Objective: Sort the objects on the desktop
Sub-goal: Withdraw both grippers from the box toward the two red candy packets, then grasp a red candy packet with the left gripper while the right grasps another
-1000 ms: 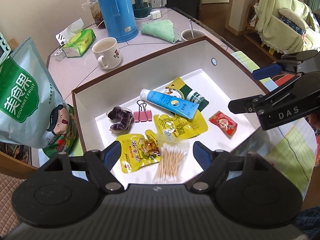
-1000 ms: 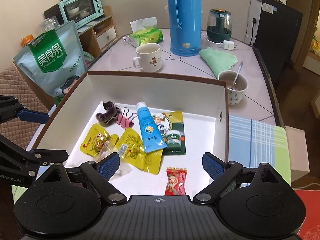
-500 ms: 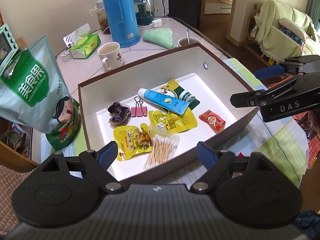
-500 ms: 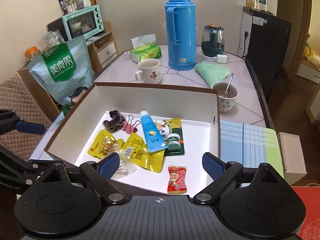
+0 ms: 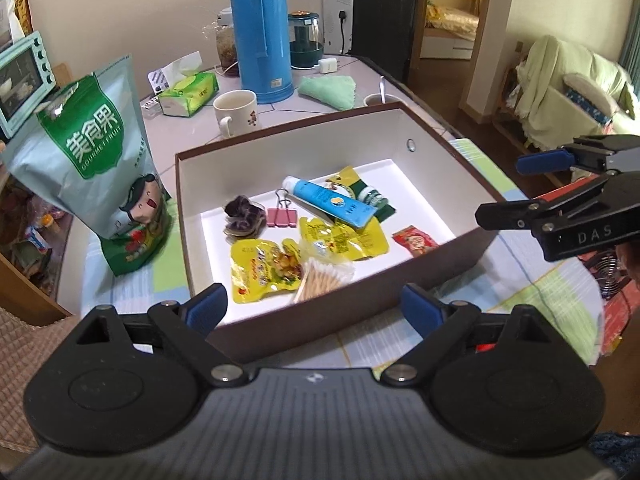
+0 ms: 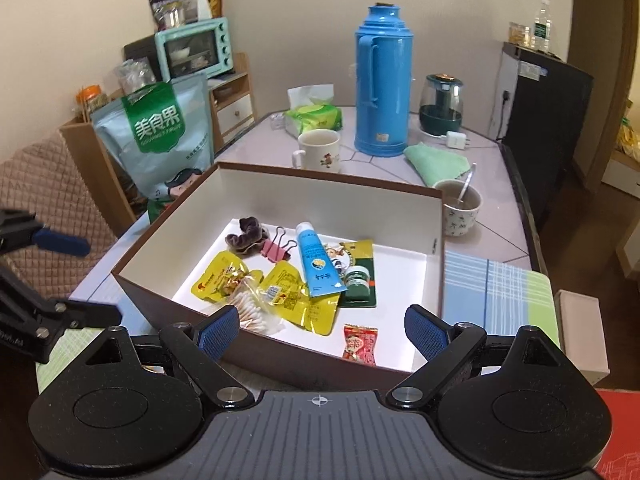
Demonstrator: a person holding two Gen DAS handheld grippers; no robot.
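Brown-walled and white inside, the box (image 5: 400,292) holds the small items, all ahead of and below both grippers. The left gripper (image 5: 314,306) and right gripper (image 6: 322,330) hang wide open and empty above its near wall. The cotton swabs (image 5: 320,278) lie nearest the left gripper, long axis slanting away to the right; the red candy (image 6: 360,344) lies nearest the right.

left tongs (image 5: 314,306) agape, right tongs (image 6: 322,330) agape, both empty

brown box (image 5: 400,300), blue tube (image 5: 332,202), pink clip (image 5: 282,217), blue thermos (image 6: 382,80)
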